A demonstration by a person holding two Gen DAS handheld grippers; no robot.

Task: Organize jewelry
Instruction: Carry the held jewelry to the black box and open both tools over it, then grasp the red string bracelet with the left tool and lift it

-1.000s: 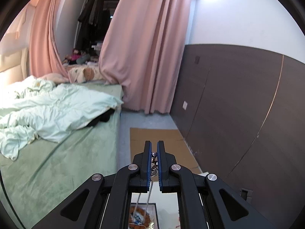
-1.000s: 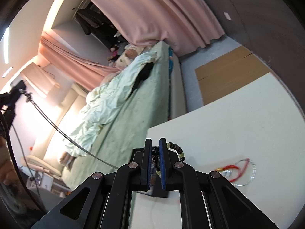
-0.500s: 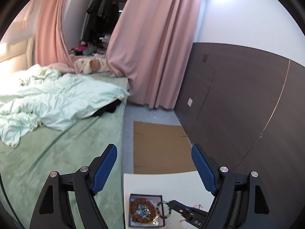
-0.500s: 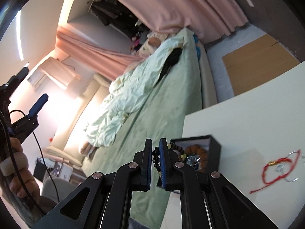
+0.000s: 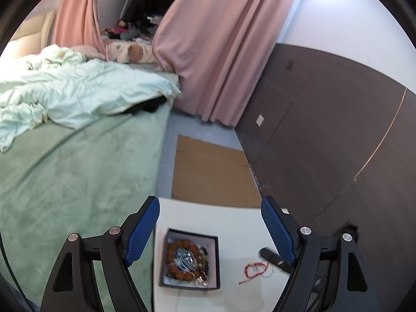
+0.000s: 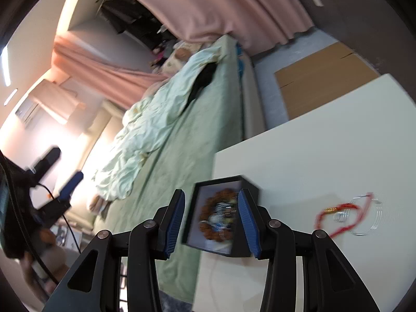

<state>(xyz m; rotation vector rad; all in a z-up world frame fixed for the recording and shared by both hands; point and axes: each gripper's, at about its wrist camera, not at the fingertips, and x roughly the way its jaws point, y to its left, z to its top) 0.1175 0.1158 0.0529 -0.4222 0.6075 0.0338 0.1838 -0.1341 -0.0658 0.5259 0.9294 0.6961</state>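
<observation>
A black jewelry box (image 5: 189, 261) with a white lining sits on the white table (image 5: 234, 223) near its left edge. It holds a brown bead bracelet, a silver chain and a dark bead bracelet. A red string bracelet (image 5: 253, 270) and a clear wire ring lie on the table right of the box. My left gripper (image 5: 210, 231) is open and empty, high above the box. My right gripper (image 6: 212, 221) is open and empty, just above the box (image 6: 221, 218); the red bracelet (image 6: 338, 215) lies to its right.
A bed with a green blanket (image 5: 78, 176) and pale duvet runs along the table's left side. Brown cardboard (image 5: 210, 171) lies on the floor beyond the table. A dark panelled wall (image 5: 325, 130) stands to the right, pink curtains (image 5: 215, 52) behind.
My left gripper opened and let the silver chain fall into the box, then rose. My right gripper opened and the dark bead bracelet now lies in the box.
</observation>
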